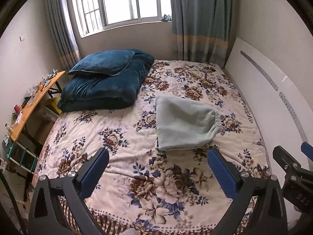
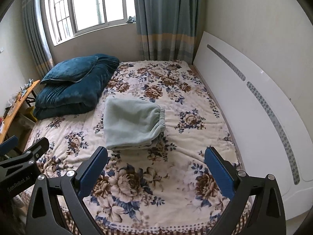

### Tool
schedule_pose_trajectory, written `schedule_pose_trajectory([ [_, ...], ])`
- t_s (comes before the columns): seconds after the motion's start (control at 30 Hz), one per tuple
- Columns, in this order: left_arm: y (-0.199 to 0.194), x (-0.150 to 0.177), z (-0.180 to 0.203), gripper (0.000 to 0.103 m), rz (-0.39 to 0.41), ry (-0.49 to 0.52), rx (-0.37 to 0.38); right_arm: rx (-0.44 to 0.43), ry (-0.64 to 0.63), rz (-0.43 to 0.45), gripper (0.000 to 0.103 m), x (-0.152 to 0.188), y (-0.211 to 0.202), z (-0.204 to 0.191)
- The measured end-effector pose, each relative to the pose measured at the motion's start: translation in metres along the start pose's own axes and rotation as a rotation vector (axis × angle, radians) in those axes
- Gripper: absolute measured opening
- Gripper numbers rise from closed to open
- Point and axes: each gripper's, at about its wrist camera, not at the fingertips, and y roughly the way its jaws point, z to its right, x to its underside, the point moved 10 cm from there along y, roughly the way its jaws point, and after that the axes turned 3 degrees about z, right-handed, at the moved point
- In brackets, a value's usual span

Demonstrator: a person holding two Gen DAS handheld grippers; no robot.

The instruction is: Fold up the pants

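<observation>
on the bed: pale green fleece pants (image 1: pixel 183 123) lie folded into a thick rectangle on the floral bedspread (image 1: pixel 152 184), elastic waistband turned toward the white headboard (image 1: pixel 273 105).
left gripper: the left gripper (image 1: pixel 157 152) hangs above the near part of the bedspread, blue pads (image 1: pixel 93 173) spread wide, nothing between them, well short of the pants.
right gripper: the right gripper (image 2: pixel 156 151) hangs likewise, its blue pads (image 2: pixel 219 173) wide apart and empty, the folded pants just beyond the tips.
behind the pants: a dark teal pillow (image 1: pixel 101 62) sits on a folded teal quilt (image 1: pixel 101 90) at the far left corner, under the window (image 1: pixel 121 2) with grey-blue curtains (image 1: pixel 199 19).
left view only: the whole orange folding table (image 1: pixel 33 101) with small clutter, a teal shelf rack (image 1: pixel 17 154) below it, and the other gripper's body at the right edge, lettered "das".
right view only: the headboard's full sweep with its grey paw-print stripe (image 2: pixel 273 121), and the other gripper's body at the left edge, reading "genrobot.ai".
right view also: only a sliver of the orange table shows.
</observation>
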Motion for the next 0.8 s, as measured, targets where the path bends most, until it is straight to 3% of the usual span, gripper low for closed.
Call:
schedule_pose_trajectory([
  [0.8,0.003,0.007,-0.004,0.103,-0.006,0.020,-0.003,-0.035,-0.004,-0.020,0.102,0.014,0.016,-0.006],
])
